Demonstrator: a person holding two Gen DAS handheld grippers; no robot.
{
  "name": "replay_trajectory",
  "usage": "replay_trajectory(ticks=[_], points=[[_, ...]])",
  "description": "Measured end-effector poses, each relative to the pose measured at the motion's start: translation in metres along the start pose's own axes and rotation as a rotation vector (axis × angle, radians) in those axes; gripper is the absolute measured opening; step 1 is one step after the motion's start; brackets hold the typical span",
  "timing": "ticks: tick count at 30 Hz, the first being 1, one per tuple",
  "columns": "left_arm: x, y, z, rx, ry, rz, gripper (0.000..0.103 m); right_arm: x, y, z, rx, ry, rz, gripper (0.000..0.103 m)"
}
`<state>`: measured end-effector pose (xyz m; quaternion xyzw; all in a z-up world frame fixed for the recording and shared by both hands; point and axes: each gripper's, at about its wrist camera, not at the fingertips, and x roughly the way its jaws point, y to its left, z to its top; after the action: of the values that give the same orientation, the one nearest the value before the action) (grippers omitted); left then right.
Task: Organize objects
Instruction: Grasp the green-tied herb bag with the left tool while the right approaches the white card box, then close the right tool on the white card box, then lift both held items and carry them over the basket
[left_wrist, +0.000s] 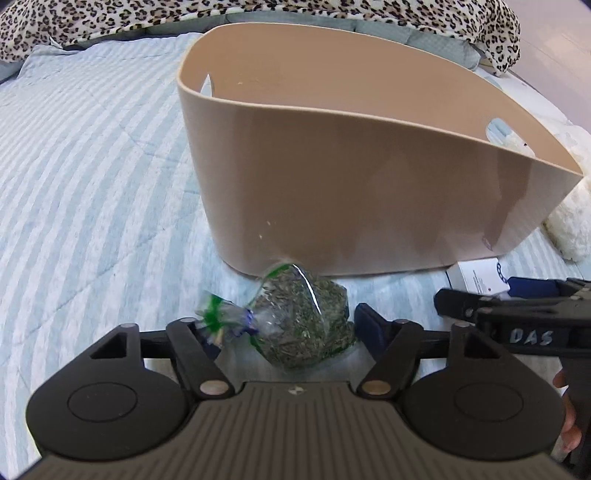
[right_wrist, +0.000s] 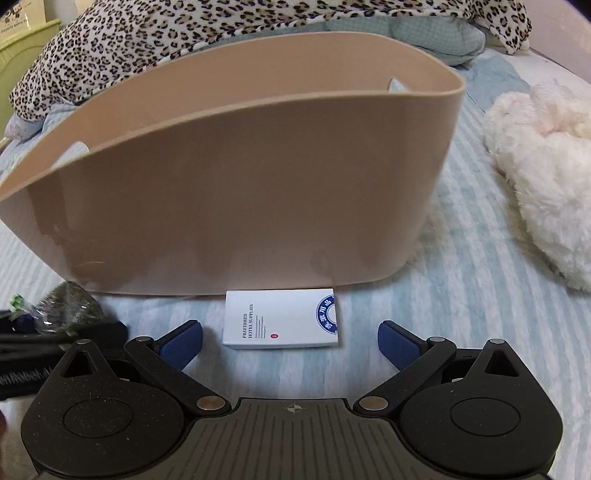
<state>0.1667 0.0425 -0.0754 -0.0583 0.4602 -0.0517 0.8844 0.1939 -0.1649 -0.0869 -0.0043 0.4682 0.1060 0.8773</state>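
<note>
The left claw (left_wrist: 286, 332) stands open around a clear bag of dried herbs (left_wrist: 308, 325) lying on the striped bed (left_wrist: 92, 166), just before a beige tub (left_wrist: 369, 184). The right claw (left_wrist: 476, 299) reaches toward a white box (left_wrist: 480, 273).

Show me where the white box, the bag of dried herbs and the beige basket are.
white box (right_wrist: 280, 319): right wrist view, top face.
bag of dried herbs (left_wrist: 306, 325): left wrist view, filled body.
beige basket (right_wrist: 240, 206): right wrist view, front wall.

Beige basket (right_wrist: 236, 206), blue-and-white striped bedspread (left_wrist: 92, 166), leopard-print blanket (right_wrist: 147, 33), white box (right_wrist: 280, 319)
</note>
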Motion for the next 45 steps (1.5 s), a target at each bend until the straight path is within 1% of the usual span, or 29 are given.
replay_trajectory(ticks=[2,3,4,5,6,7,9,13,15,19,21,25,29,33,37,41,45], points=[[0.001,0.001,0.001,0.008,-0.003,-0.005,0.066,0.001,0.002,-0.001,-0.022,-0.009,-0.007,0.092],[0.001,0.000,0.001,0.019,-0.007,-0.004,0.057,0.000,0.004,-0.001,-0.033,-0.017,-0.008,0.089],[0.001,-0.001,0.000,0.033,-0.014,0.004,0.037,-0.001,0.005,-0.001,-0.046,-0.024,-0.008,0.080],[0.001,-0.002,0.001,0.044,-0.017,0.014,0.037,-0.002,0.006,0.000,-0.057,-0.029,-0.006,0.070],[0.000,0.000,0.002,0.026,-0.022,0.007,0.036,-0.003,0.007,0.000,-0.068,-0.035,-0.004,0.066],[-0.002,0.004,0.002,0.000,-0.026,-0.002,0.036,-0.004,0.007,0.000,-0.077,-0.039,-0.001,0.057],[-0.003,0.008,0.001,-0.024,-0.033,-0.013,0.036,-0.007,0.008,0.000,-0.090,-0.046,0.002,0.056],[-0.008,0.007,0.000,-0.021,-0.044,-0.013,0.035,-0.013,0.011,0.000,-0.106,-0.040,0.000,0.056],[-0.016,0.008,-0.001,-0.021,-0.050,-0.025,0.035,-0.022,0.015,-0.001,-0.105,-0.041,0.004,0.056],[-0.035,0.007,-0.005,0.014,-0.079,-0.040,0.035,-0.042,0.023,-0.003,-0.108,-0.064,0.012,0.056],[-0.039,-0.002,-0.001,0.034,-0.089,-0.050,0.035,-0.056,0.019,-0.012,-0.090,-0.072,0.029,0.056],[-0.057,-0.005,-0.003,0.064,-0.106,-0.077,0.035,-0.078,0.019,-0.022,-0.071,-0.089,0.051,0.056],[-0.080,-0.009,-0.004,0.096,-0.148,-0.091,0.035,-0.102,0.015,-0.023,-0.051,-0.131,0.069,0.056],[-0.103,-0.015,0.001,0.134,-0.206,-0.100,0.035,-0.128,0.016,-0.016,-0.049,-0.181,0.093,0.056],[-0.122,-0.021,0.013,0.160,-0.261,-0.106,0.035,-0.152,0.022,0.002,-0.071,-0.245,0.108,0.056],[-0.133,-0.026,0.029,0.181,-0.315,-0.095,0.035,-0.169,0.027,0.020,-0.086,-0.307,0.120,0.056],[-0.136,-0.029,0.047,0.186,-0.356,-0.082,0.035,-0.177,0.031,0.039,-0.111,-0.353,0.109,0.056]])
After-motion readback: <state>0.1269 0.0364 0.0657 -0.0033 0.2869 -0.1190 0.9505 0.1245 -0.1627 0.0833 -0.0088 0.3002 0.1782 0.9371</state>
